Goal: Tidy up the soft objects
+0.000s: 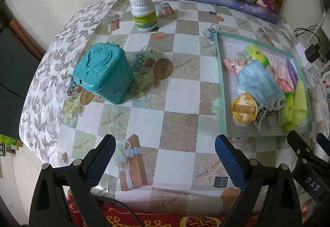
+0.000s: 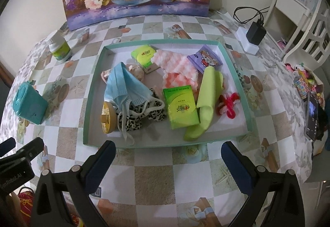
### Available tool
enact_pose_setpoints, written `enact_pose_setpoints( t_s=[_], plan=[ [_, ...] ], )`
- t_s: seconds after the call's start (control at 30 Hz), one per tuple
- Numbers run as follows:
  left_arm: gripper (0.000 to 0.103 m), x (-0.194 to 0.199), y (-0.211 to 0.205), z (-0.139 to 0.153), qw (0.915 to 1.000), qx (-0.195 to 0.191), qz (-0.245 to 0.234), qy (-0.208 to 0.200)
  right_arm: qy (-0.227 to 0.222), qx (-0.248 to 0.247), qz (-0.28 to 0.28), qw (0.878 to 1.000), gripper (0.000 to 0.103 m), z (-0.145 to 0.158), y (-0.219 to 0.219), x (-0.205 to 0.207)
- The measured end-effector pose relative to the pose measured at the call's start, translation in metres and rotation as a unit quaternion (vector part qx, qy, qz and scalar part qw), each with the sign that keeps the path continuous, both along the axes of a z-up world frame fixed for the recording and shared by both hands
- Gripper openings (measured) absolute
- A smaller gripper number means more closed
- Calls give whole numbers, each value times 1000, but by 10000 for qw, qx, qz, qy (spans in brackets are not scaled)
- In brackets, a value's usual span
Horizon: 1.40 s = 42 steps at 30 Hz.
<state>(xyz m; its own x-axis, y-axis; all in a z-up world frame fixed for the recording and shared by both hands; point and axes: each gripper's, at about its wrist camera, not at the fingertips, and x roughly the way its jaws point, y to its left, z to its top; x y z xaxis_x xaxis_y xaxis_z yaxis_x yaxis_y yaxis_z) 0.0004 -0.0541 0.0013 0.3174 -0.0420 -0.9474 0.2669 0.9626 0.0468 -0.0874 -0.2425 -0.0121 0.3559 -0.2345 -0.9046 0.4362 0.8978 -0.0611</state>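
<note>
Both tongs, left gripper [image 1: 165,154] and right gripper [image 2: 168,157], gaping wide, holding nothing; soft things heaped in tray [image 2: 93,91], probably gathered for sorting

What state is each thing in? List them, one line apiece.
Left gripper: fingers open, empty.
Right gripper: fingers open, empty.
Tray: full of soft items.
Blue face mask: crumpled on the leopard-print cloth.
Green cloth: loosely rolled.
Near tissue pack: lying flat in the tray.
White bottle: upright, capped.
Teal container: lid shut.
</note>
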Motion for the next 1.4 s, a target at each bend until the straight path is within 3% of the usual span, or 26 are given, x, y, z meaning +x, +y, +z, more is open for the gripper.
enact_pose_setpoints(
  t_s=[1.4],
  plan=[
    [97,6,4,-3,9999,-71,65,71,56,-14,34,10000,103,-4,-1,2]
  ],
)
